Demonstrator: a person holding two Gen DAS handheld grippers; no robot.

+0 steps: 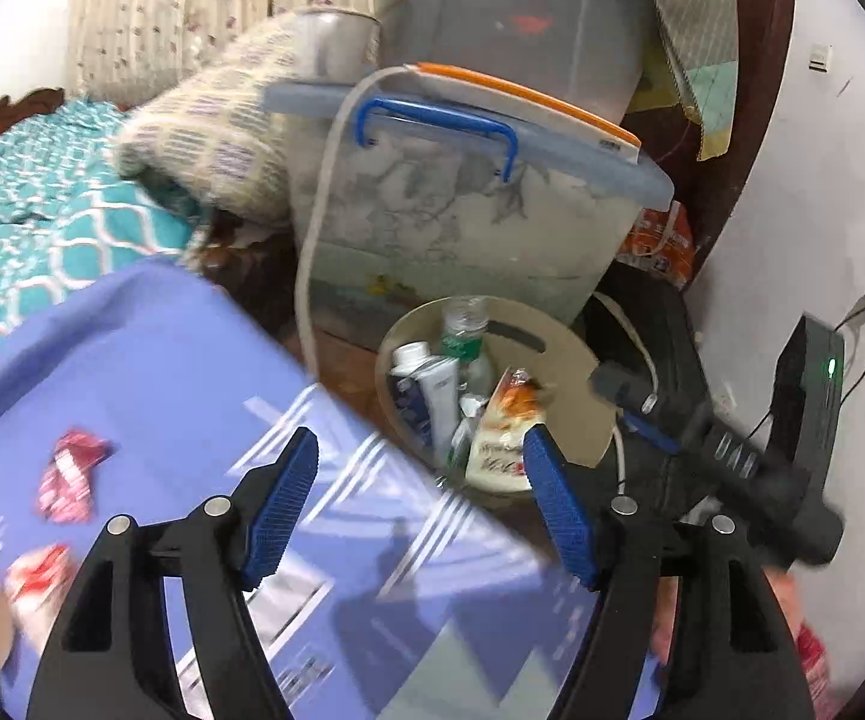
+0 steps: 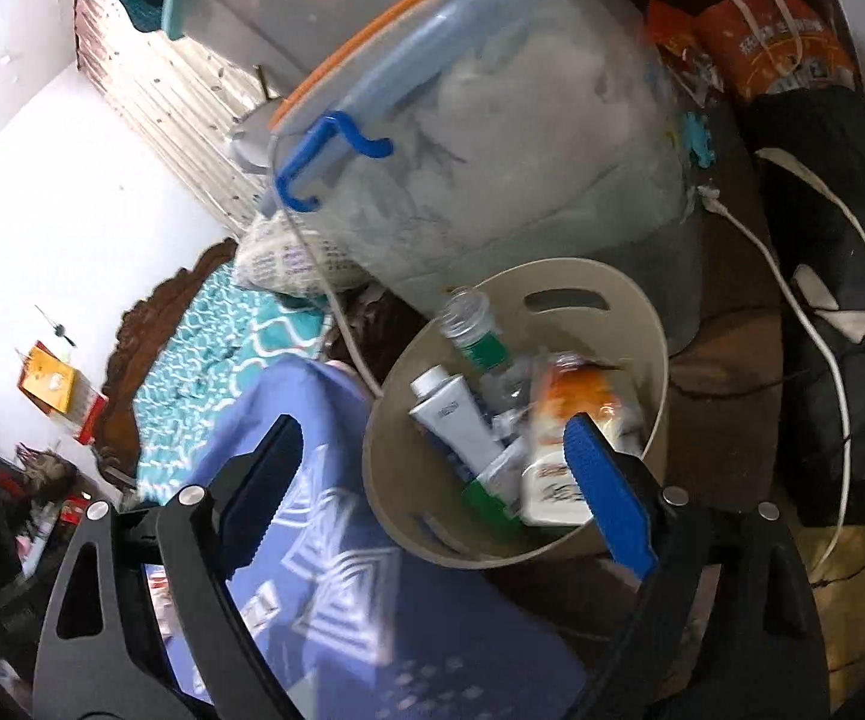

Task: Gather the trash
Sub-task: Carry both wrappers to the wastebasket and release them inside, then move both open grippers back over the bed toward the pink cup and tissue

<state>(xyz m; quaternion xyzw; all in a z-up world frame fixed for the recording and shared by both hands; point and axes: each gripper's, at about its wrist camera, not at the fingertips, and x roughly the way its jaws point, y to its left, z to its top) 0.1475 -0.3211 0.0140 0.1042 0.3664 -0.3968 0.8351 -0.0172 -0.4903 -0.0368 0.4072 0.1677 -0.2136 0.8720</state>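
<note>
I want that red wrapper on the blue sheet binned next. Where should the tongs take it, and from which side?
Grip the red wrapper across its crumpled middle, coming down from above with the open left tongs. It lies flat on the blue sheet with nothing beside it, and its raised creases probably give the pads something to pinch. The beige bin sits just off the sheet's edge.

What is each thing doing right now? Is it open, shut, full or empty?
Left gripper: open, holding nothing.
Right gripper: open, holding nothing.
Trash bin: open on top, partly filled with trash.
Plastic bottle: in the bin, cap off, leaning.
White tube: in the bin, capped.
Snack wrapper: in the bin, crumpled.
Storage box: lid on.
Red wrappers: lying on the blue cloth, not collected.
</note>
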